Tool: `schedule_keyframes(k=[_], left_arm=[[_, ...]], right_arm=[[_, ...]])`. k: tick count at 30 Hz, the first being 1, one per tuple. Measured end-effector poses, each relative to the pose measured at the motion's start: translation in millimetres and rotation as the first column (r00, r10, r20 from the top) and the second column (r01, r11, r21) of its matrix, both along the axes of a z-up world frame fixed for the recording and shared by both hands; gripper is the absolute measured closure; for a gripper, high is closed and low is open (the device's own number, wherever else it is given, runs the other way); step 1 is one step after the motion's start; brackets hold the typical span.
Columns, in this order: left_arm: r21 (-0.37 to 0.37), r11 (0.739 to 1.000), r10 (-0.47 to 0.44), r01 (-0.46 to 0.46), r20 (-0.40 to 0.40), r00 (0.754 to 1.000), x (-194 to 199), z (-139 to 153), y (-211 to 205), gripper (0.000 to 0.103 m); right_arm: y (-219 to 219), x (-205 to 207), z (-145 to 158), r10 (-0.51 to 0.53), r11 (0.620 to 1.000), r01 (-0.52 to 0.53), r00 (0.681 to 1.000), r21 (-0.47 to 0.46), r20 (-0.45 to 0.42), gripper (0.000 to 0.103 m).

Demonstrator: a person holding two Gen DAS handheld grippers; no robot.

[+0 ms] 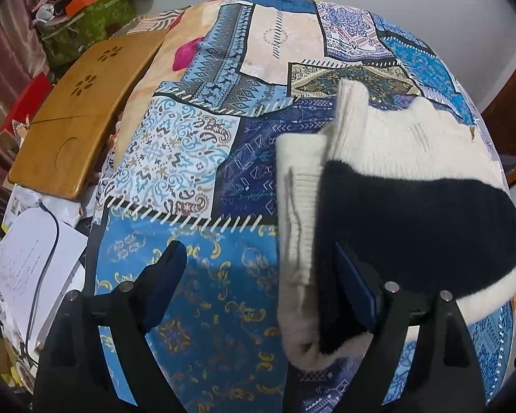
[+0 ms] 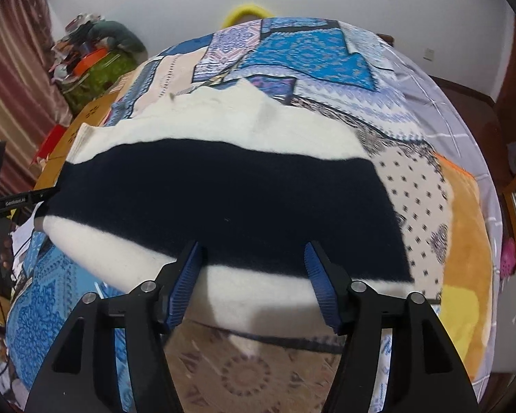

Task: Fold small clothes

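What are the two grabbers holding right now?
Nothing. Both the left gripper and the right gripper are open, and the cream and navy sweater just lies on the patchwork cloth.

No legible text anywhere.

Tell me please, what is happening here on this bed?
A person with a gripper in each hand is folding a small cream and navy sweater on a patchwork bedspread. The left gripper stands open at the sweater's edge, one finger against the fabric. The right gripper is open over the near hem, not pinching it. The sweater lies partly folded, a sleeve turned in.
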State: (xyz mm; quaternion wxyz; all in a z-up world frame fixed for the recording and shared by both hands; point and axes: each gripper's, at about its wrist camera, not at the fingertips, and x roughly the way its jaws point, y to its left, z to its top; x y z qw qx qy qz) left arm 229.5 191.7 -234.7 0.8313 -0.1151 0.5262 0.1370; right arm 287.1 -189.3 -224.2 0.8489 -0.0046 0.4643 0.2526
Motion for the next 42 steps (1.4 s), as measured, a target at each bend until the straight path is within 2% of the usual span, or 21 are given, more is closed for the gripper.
schedule_keyframes(k=[7, 11, 19, 25, 29, 32, 36, 42], left_arm=[[0.006, 1.000, 0.005, -0.005, 0.016, 1.000, -13.9, 11.3, -4.5, 0.017], [0.018, 1.000, 0.001, -0.002, 0.037, 0.999, -23.7, 20.6, -10.3, 0.017], [-0.001, 1.000, 0.006, -0.006, 0.089, 0.996, -43.5, 39.8, -25.2, 0.017], [-0.103, 0.995, 0.028, -0.018, 0.100, 0.995, -54.6, 36.2, -33.5, 0.017], [-0.191, 0.982, 0.021, -0.007, 0.074, 0.997, -55.9, 22.2, -39.9, 0.017], [-0.225, 0.974, 0.021, -0.007, 0.060, 0.998, -56.0, 14.4, -43.7, 0.017], [-0.328, 0.945, 0.022, -0.004, 0.051, 0.998, -55.7, 6.1, -46.6, 0.017], [-0.405, 0.914, 0.014, 0.003, 0.039, 0.999, -44.9, -3.3, -52.1, 0.017]], right_arm=[[-15.7, -6.2, 6.1, -0.046, 0.999, 0.046, 0.999, 0.002, 0.006, 0.043], [-14.8, -13.4, 13.9, -0.039, 0.999, 0.039, 0.999, -0.008, 0.030, 0.043], [-0.3, -22.8, 42.0, -0.005, 1.000, 0.002, 0.994, 0.029, 0.108, 0.043], [25.2, -28.5, 57.9, 0.037, 0.997, -0.047, 0.987, 0.063, 0.159, 0.043], [46.6, -27.6, 53.7, 0.073, 0.996, -0.080, 0.983, 0.039, 0.166, 0.043], [60.6, -25.4, 44.0, 0.102, 0.994, -0.107, 0.984, 0.026, 0.144, 0.043], [73.7, -21.0, 28.4, 0.125, 0.992, -0.125, 0.986, -0.007, 0.108, 0.043], [79.0, -15.5, 9.6, 0.140, 0.990, -0.138, 0.988, -0.036, 0.061, 0.042]])
